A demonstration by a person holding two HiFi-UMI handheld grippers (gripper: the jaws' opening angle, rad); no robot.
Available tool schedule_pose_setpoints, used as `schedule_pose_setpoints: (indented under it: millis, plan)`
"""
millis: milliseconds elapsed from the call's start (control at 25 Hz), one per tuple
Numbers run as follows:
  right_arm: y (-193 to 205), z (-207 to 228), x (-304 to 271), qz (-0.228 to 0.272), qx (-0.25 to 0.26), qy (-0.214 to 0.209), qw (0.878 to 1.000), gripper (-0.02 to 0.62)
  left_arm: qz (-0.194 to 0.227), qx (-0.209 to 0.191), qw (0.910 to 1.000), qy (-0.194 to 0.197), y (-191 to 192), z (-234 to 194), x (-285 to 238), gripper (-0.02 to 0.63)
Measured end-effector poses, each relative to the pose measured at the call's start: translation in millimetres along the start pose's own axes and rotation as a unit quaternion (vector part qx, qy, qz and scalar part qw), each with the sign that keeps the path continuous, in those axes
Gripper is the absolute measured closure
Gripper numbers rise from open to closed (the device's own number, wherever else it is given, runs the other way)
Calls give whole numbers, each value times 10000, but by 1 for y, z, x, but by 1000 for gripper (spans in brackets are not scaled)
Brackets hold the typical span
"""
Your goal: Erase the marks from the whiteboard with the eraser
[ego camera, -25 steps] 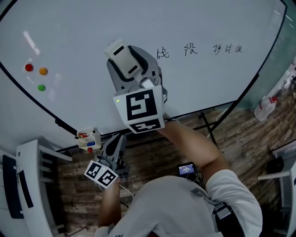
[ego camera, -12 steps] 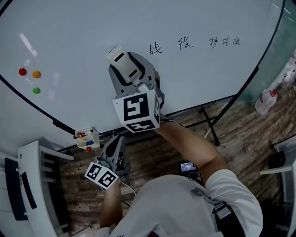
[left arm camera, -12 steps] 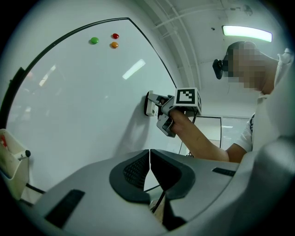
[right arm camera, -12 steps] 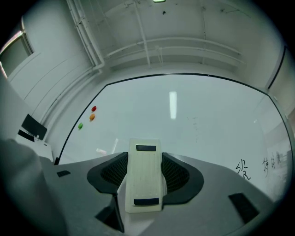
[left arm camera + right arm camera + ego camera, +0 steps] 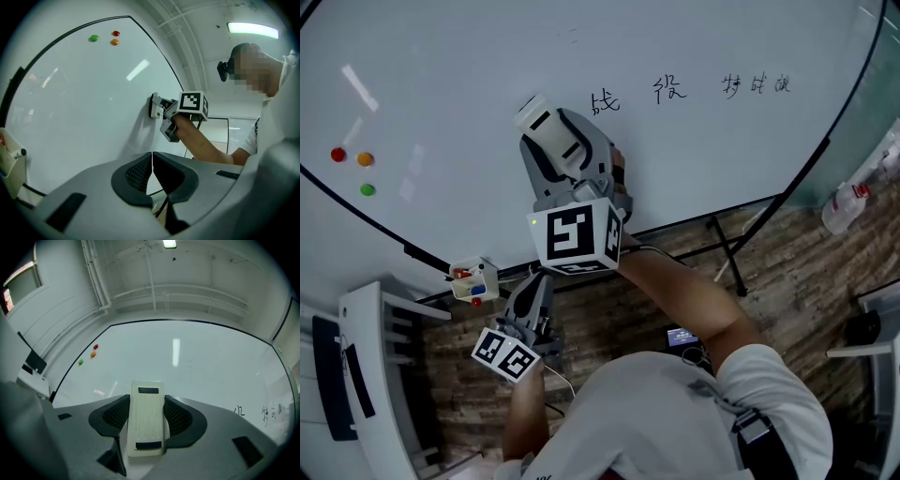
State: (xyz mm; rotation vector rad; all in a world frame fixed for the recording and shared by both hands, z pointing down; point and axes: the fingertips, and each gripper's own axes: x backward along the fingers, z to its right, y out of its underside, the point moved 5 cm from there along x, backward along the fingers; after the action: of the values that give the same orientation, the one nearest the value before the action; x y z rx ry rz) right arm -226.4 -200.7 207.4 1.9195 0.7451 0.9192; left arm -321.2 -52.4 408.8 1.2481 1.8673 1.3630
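Right gripper is sitting lower in the head view than a second ago, its marker cube is turning to show a second face, and the gap to the nearest mark is narrowing. Its jaws are standing partway apart, clamping the white rectangular plastic eraser by its long sides; in the right gripper view the eraser is filling the space between the jaws of this gripper. From the left gripper view the eraser is looking pressed flat against the large white whiteboard.

Black handwritten marks are lying just right of the eraser tip, not touching it, with two more groups farther right. The right gripper view is catching some of them low at the right of the jaws.

Well left of the right gripper, three small round magnets are sticking on the board: red, orange and green below them.

Left gripper is hanging below the right one, off the board's lower edge; its jaws are pressing together with nothing between them. Just left of it a small white marker holder is hanging on the board's frame.

Brown wood-plank floor is showing below the board, with a clear plastic bottle far right of both grippers.
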Motion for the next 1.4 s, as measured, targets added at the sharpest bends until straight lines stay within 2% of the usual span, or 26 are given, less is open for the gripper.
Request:
schedule_pose_setpoints:
  millis: [480, 1400]
  plan:
    - [13, 49, 16, -78, 94, 156, 9998, 344, -145, 61, 9997, 200, 15, 23, -43, 600]
    - [36, 124, 42, -133, 407, 791, 9959, 344, -294, 79, 9987, 407, 29, 56, -87, 600]
